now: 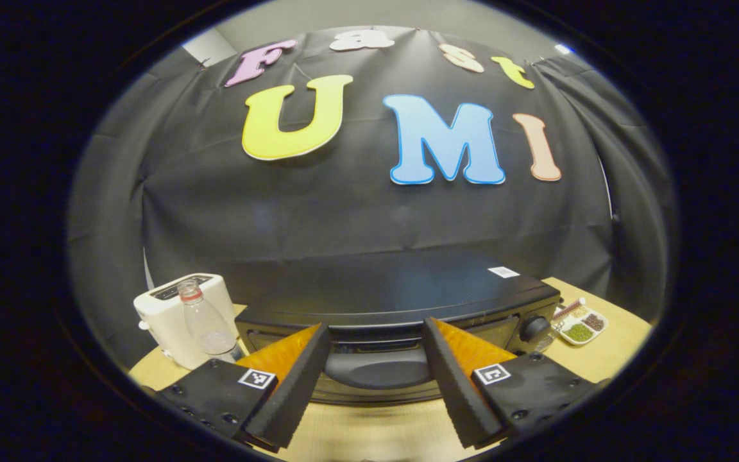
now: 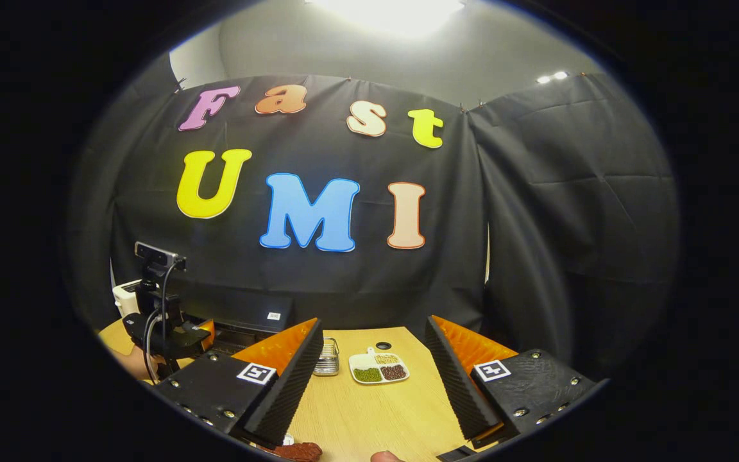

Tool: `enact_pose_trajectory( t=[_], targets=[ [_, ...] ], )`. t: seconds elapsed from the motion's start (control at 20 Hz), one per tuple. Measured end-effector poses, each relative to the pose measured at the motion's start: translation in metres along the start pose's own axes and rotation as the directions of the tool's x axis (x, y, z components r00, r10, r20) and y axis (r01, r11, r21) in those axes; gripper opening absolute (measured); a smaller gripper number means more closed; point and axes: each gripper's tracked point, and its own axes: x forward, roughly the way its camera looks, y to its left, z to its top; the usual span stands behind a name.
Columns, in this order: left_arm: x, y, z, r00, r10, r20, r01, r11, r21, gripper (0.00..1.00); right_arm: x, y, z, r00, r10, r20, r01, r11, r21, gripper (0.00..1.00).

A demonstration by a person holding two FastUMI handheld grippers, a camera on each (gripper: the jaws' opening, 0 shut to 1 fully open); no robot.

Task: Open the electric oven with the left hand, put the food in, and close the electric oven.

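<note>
Left gripper (image 1: 376, 378) hangs spread wide before the oven (image 1: 401, 314), whose door handle (image 1: 376, 369) sits at twelve o'clock between its fingers. Opening seems in hand; next, closing on that handle. Right gripper (image 2: 373, 378) waits open, food (image 2: 299, 451) at six o'clock.

One electric oven (image 1: 401, 308), one white toaster (image 1: 170, 314) and one clear plastic bottle (image 1: 206, 321) are counted on the wooden table (image 2: 376, 410). One small wire basket (image 2: 326, 357) and one divided dish (image 2: 379, 367) with three heaps of grains are counted at its 12 o'clock edge. One brown piece of food (image 2: 299, 451) is counted at 6 o'clock.
</note>
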Motion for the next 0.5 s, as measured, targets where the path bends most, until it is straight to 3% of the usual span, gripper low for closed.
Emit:
enact_pose_trajectory(
  t=[0.05, 0.1, 0.15, 0.2, 0.35, 0.5],
  targets=[
    [-0.004, -0.001, -0.002, 1.0, -0.001, -0.007, 0.001, 1.0, 0.001, 1.0, 0.0, 0.001, 0.001, 1.0, 0.004, 0.002, -0.005, 1.0, 0.001, 0.97],
    [-0.01, -0.001, -0.004, 1.0, -0.001, -0.004, 0.001, 1.0, 0.001, 0.91, 0.0, 0.001, 0.0, 1.0, 0.01, 0.004, -0.01, 1.0, 0.002, 0.97],
    [-0.014, -0.001, -0.007, 1.0, -0.002, -0.011, 0.002, 1.0, 0.002, 0.91, 0.0, 0.002, 0.001, 1.0, 0.017, 0.006, -0.017, 1.0, 0.003, 0.96],
    [-0.018, -0.001, -0.009, 1.0, -0.001, -0.011, 0.001, 1.0, 0.003, 1.0, -0.001, 0.002, 0.001, 1.0, 0.023, 0.008, -0.023, 1.0, 0.006, 0.96],
    [-0.031, -0.002, -0.015, 1.0, 0.008, -0.029, -0.008, 1.0, 0.004, 0.96, -0.001, 0.003, 0.002, 0.999, 0.043, 0.015, -0.043, 0.999, 0.011, 0.96],
    [-0.043, -0.003, -0.023, 0.999, 0.024, -0.047, -0.023, 1.0, 0.009, 1.0, -0.003, 0.001, 0.003, 0.998, 0.057, 0.021, -0.057, 0.998, 0.014, 0.96]
  ],
)
